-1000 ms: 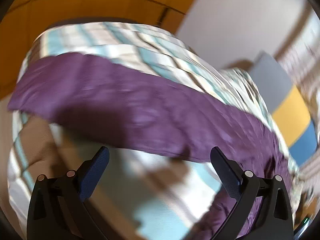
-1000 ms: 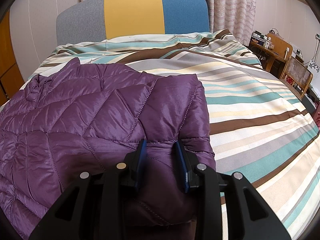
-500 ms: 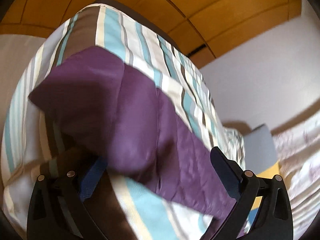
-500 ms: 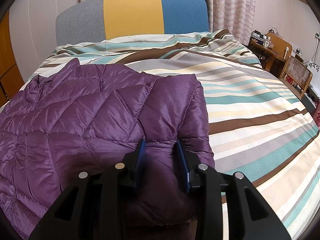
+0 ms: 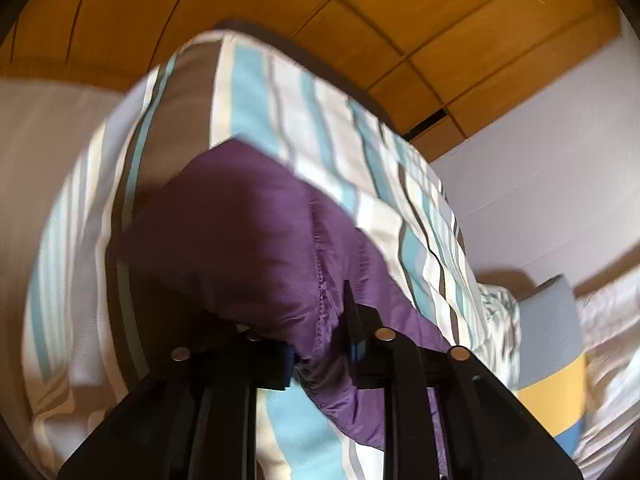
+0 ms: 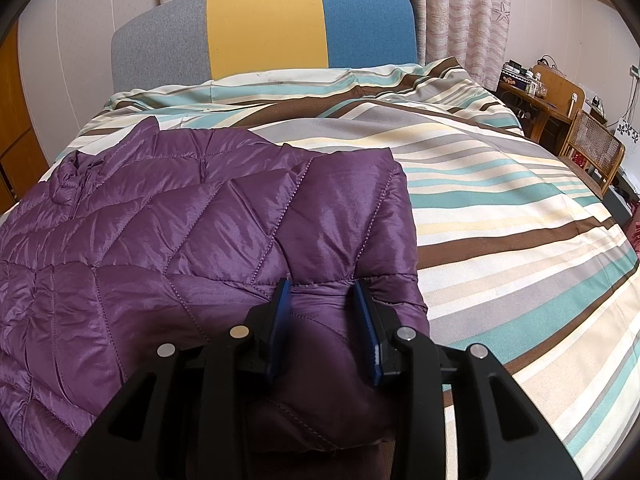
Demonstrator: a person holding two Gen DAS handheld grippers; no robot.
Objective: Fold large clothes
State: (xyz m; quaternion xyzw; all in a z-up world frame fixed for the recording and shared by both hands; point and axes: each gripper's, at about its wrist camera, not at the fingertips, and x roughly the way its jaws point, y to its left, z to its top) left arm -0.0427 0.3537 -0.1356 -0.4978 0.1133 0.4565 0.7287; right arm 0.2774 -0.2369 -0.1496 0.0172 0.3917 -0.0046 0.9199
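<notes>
Purple quilted jacket spread flat on striped bed, over the left half, hem toward the foot edge, collar toward the headboard; long axis runs foot to head, roughly parallel with the left bed edge. Right tool clamped on the hem at the jacket's right corner, puffy fabric bunched between the pads. Left tool closing on a purple edge near the bed's left foot corner; fabric pinched between the jaws beside a stitched seam, pads pressing on it. Left view blurred, so exact part of the garment not certain; probably the opposite hem corner. Handling, judged: light, soft, compressible down fill; shiny shell likely slippery, apt to slide out of a shallow pinch. Puffed panels spring back, so folds may not stay creased without pressing. Best hold at stitched seams or the bound hem edge, where the layers are thin and firm, deep between the pads. Both hem corners in hand suits lifting the hem toward the collar, folding across the long axis.
</notes>
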